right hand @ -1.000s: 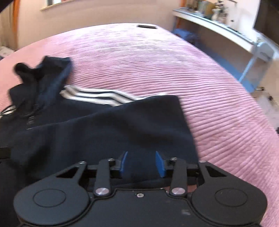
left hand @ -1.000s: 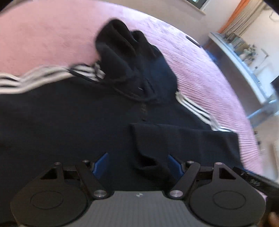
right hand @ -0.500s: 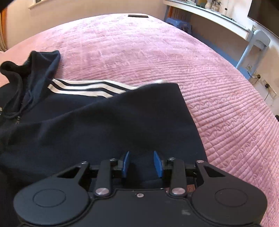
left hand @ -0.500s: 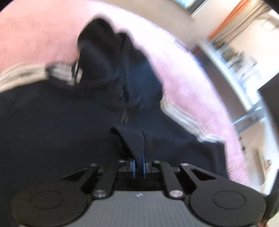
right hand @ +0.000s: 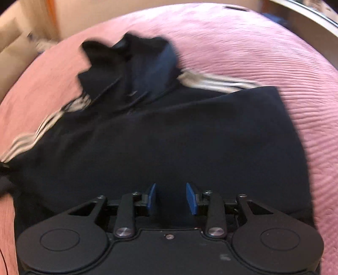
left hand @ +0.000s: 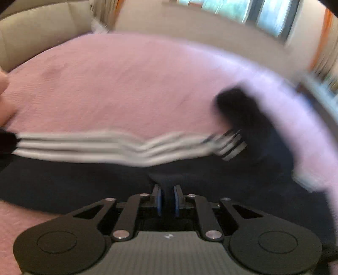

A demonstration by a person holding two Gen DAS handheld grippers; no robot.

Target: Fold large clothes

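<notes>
A dark navy hoodie (right hand: 169, 137) with white sleeve stripes (left hand: 88, 146) lies spread on a pink bedspread (left hand: 126, 80). Its hood (right hand: 131, 63) is bunched at the far side; in the left wrist view the hood (left hand: 243, 112) is at the right. My left gripper (left hand: 167, 200) is shut on a pinched fold of the hoodie's fabric. My right gripper (right hand: 171, 197) sits low over the hoodie's near edge, its blue pads a little apart with dark fabric between them. Both views are motion-blurred.
The pink bedspread (right hand: 264, 46) reaches out on all sides of the hoodie. A beige headboard (left hand: 31, 31) is at the far left and a window (left hand: 243, 10) at the back. A shelf edge (right hand: 306, 12) runs at the upper right.
My left gripper closed on a fold of the hoodie and swung left, so the striped sleeve now fills its view. My right gripper turned left toward the hood, jaws unchanged.
</notes>
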